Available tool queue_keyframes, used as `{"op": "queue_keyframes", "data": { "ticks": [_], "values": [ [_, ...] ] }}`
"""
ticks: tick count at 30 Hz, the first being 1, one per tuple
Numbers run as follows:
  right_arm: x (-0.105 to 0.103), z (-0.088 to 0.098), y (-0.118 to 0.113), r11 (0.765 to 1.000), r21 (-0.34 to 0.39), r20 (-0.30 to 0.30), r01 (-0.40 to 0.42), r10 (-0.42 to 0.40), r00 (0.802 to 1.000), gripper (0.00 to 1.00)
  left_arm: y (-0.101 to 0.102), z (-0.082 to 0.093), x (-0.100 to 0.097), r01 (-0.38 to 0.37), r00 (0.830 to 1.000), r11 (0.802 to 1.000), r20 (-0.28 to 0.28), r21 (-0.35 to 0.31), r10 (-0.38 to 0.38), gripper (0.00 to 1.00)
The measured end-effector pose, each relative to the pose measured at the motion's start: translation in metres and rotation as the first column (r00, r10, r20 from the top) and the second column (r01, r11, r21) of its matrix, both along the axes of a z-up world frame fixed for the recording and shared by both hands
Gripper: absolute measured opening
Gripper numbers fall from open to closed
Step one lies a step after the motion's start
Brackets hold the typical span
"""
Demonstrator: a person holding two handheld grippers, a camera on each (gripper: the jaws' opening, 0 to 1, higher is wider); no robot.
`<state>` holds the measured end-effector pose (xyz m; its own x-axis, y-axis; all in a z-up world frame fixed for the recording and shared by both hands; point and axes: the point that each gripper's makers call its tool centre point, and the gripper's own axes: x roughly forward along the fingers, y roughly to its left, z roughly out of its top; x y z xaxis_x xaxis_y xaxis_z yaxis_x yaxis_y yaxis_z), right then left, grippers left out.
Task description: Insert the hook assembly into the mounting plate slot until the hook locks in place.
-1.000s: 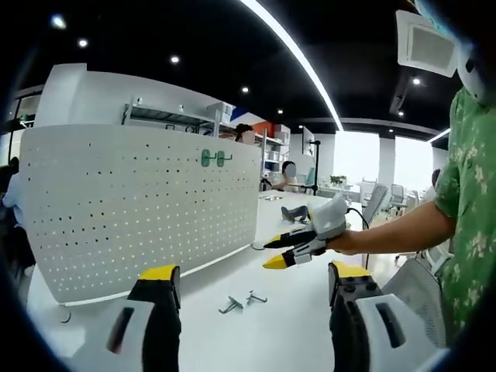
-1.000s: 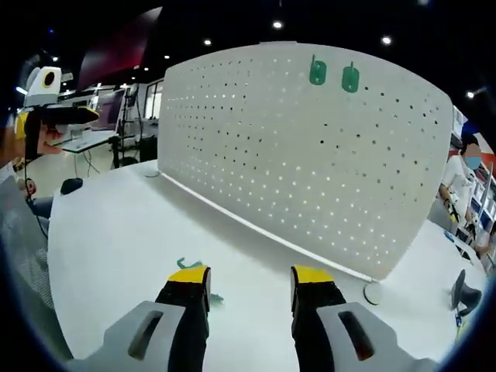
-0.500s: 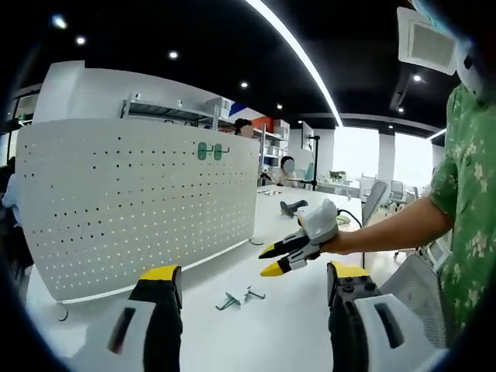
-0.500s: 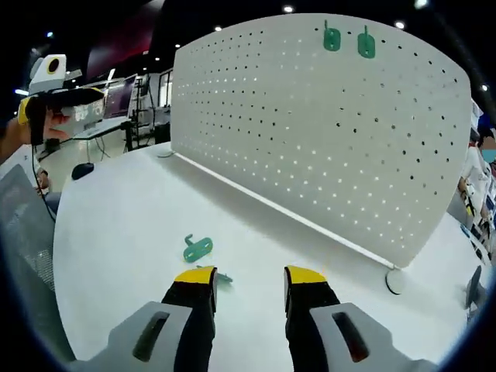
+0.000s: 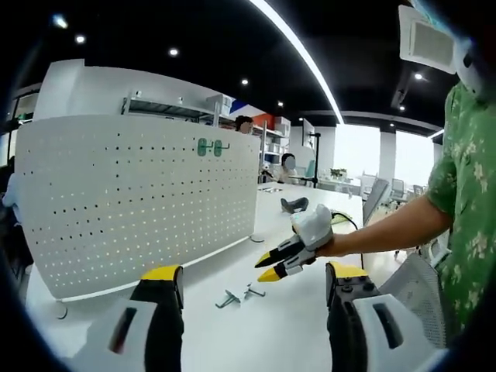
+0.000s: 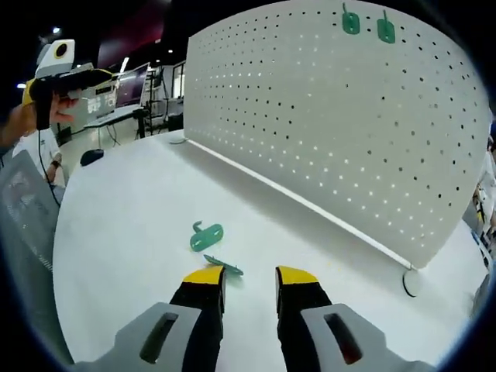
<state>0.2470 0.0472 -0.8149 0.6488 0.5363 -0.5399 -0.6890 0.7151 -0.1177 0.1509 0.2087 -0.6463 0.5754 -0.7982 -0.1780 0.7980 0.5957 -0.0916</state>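
Hovering: right hand-held gripper (image 6: pixel 249 277) above table (image 6: pixel 116 225) | jaws parted, beside green hook (image 6: pixel 207 235)

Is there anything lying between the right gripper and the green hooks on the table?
No. In the right gripper view, bare white table separates the right gripper from the green hooks.

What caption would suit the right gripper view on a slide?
Open right gripper poised above two green hooks lying on a white table, before a white pegboard with two hooks already hung.

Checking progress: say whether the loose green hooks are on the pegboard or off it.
Off. Two green hooks lie flat on the white table, apart from the pegboard.
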Motion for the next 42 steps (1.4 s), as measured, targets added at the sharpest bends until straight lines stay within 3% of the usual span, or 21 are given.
{"op": "queue_keyframes", "data": {
  "ticks": [11, 42],
  "values": [
    [0.003, -0.015, 0.008, 0.999, -0.019, -0.023, -0.04, 0.04, 0.999, 0.2, 0.0, -0.003, -0.001, -0.003, 1.0, 1.0, -0.01, 0.0, 0.003, 0.76],
    [-0.01, -0.023, 0.018, 0.995, 0.003, -0.08, -0.099, 0.099, 0.992, 0.07, -0.004, -0.007, -0.001, 0.017, 1.0, 1.0, -0.022, 0.006, -0.016, 0.73]
  ]
}}
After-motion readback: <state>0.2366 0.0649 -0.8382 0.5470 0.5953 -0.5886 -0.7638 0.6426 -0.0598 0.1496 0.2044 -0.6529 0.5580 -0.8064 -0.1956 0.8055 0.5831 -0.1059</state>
